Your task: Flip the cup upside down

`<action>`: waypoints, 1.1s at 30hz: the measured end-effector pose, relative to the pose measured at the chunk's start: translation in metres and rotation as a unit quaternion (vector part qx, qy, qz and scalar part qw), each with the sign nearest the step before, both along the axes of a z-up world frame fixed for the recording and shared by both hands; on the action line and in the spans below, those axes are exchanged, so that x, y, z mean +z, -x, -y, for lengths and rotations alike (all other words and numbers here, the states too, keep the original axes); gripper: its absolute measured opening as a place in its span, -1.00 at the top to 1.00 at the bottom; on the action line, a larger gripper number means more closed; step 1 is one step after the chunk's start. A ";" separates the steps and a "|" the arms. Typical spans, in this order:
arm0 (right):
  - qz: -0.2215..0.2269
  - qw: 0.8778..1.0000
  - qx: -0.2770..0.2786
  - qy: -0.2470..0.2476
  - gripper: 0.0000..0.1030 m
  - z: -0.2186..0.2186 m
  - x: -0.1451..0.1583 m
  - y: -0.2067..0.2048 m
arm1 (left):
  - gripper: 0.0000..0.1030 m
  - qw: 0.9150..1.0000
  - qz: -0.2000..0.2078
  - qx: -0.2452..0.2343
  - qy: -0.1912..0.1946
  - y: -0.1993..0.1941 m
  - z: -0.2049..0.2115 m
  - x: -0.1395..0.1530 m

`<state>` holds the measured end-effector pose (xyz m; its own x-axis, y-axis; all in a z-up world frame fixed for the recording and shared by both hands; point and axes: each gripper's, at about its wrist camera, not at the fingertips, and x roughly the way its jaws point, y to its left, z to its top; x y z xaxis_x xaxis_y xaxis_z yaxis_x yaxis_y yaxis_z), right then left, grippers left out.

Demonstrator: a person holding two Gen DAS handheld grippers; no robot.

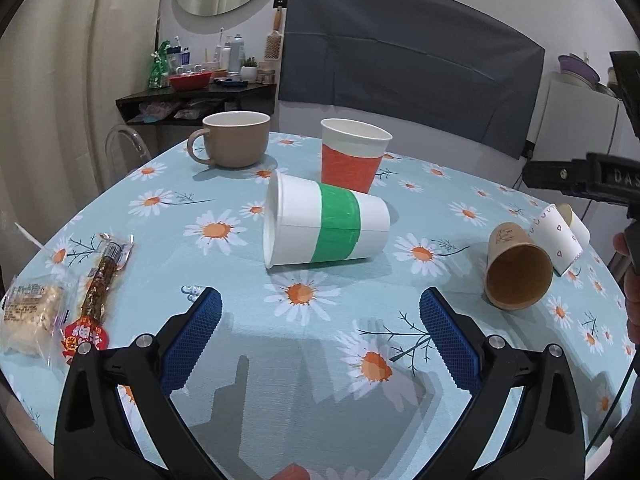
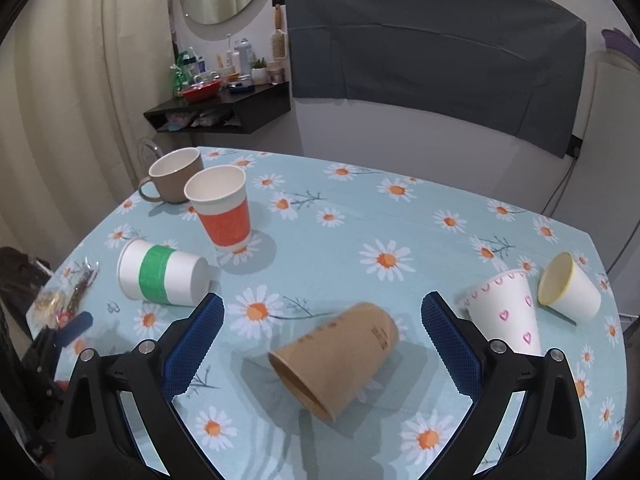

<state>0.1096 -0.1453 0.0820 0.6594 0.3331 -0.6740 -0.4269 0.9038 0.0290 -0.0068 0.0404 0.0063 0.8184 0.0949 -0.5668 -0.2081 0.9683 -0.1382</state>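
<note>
A white paper cup with a green band (image 1: 326, 227) lies on its side, mouth to the left, just beyond my open, empty left gripper (image 1: 320, 300); it also shows in the right wrist view (image 2: 162, 273). A brown paper cup (image 2: 336, 360) lies on its side between the fingers of my open, empty right gripper (image 2: 322, 306), mouth toward me; it also shows in the left wrist view (image 1: 516, 268). A red-banded paper cup (image 1: 352, 156) stands upright behind the green one.
A tan mug (image 1: 234, 140) stands upright at the back left. A heart-print cup (image 2: 504, 312) and a yellow-rimmed cup (image 2: 568, 286) lie at the right. Snack packets (image 1: 60, 300) lie at the left edge of the daisy tablecloth (image 1: 304, 360). The right gripper's body (image 1: 592, 180) hangs at the right.
</note>
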 end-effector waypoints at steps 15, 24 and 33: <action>-0.139 0.988 0.044 -0.054 -0.81 -0.086 -0.012 -0.122 | -0.89 0.999 -0.032 -0.009 0.042 -0.011 -0.011 -0.008; -0.230 0.969 0.034 -0.076 0.38 -0.100 -0.051 -0.155 | -0.89 0.998 -0.035 -0.008 0.046 -0.013 -0.014 -0.009; -0.229 0.968 0.050 -0.091 0.89 -0.075 -0.054 -0.132 | -0.89 0.999 -0.025 -0.015 0.045 -0.010 -0.013 -0.007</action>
<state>0.2418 -0.0700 0.0283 0.2635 0.5205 -0.8122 -0.4177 0.8205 0.3903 0.0035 0.0538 -0.0011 0.7905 0.0179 -0.6122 -0.1885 0.9582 -0.2154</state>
